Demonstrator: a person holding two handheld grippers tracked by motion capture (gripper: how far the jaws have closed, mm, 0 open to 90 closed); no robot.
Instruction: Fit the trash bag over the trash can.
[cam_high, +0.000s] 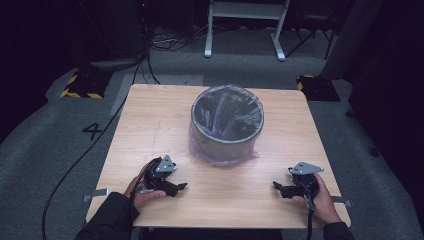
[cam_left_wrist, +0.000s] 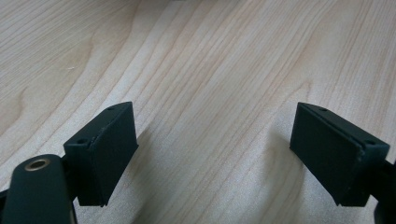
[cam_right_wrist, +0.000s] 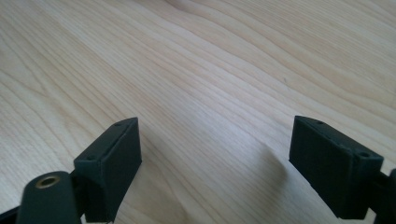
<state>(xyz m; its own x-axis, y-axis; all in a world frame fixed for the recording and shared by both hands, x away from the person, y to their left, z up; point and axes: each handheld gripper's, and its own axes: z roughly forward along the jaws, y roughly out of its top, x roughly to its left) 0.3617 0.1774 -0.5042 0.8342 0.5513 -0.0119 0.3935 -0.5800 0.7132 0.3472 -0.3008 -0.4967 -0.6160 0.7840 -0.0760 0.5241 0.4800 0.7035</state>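
A round grey bin lined with a thin purple plastic bag stands on the wooden table, a little behind its middle. My left gripper rests low near the front left, held by a hand in a dark sleeve, jaws pointing right. My right gripper sits near the front right, jaws pointing left. In the left gripper view my left gripper stands open over bare wood. In the right gripper view my right gripper is open too, with nothing between its pads.
The table stands on grey carpet. A white frame and loose cables lie on the floor behind it. Yellow-black striped blocks flank the far corners. A cable runs along the floor at the left.
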